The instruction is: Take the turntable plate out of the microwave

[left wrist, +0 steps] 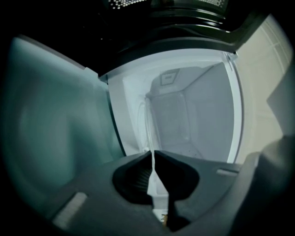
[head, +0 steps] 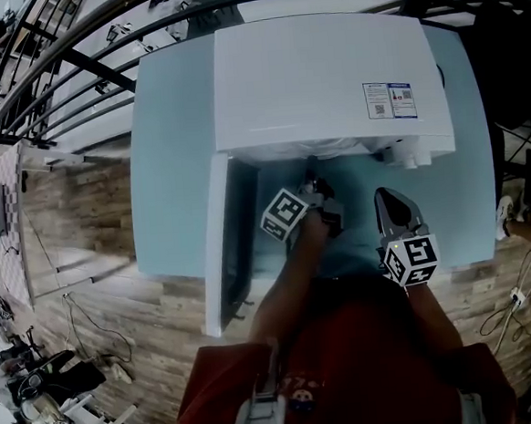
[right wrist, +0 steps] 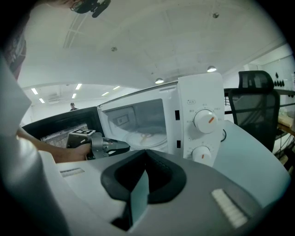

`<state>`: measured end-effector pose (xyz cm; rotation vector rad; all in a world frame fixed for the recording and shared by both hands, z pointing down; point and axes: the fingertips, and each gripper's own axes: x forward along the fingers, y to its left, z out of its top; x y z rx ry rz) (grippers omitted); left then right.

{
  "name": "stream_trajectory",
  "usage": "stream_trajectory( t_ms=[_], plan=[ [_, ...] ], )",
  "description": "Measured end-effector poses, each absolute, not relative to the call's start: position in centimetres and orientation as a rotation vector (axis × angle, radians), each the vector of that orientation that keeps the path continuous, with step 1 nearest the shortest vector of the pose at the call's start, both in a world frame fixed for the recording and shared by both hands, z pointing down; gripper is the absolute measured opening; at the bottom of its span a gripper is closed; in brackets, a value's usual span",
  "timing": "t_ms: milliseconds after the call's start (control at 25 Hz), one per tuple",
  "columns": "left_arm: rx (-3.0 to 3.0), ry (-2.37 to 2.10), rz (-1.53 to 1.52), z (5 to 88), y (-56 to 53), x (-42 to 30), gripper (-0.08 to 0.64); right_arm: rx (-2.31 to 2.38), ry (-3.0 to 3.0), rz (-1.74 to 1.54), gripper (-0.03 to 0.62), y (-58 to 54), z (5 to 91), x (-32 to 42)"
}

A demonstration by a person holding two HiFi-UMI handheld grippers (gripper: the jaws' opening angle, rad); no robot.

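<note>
The white microwave stands on a teal table with its door swung open to the left. The glass turntable plate lies inside the cavity. My left gripper reaches into the opening and is shut on the plate's front rim. In the left gripper view the plate shows edge-on as a thin pale line that runs in between the jaws of the left gripper. My right gripper hovers in front of the control panel, shut and holding nothing; its tips meet.
Two dials sit on the microwave's right panel. A black chair stands to the right behind the table. The open door blocks the left side. Cables lie on the wooden floor.
</note>
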<state>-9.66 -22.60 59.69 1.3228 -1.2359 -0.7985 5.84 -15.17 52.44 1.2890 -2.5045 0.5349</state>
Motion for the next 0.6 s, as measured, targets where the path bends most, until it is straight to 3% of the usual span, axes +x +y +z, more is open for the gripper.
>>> stream_trajectory(
  t_ms=[600],
  plan=[
    [1.284,-1.246,-0.854,60.3,-18.0,-10.2,0.011,1.26,-2.515,0.55,0.0,-14.1,52.6,5.8]
  ],
)
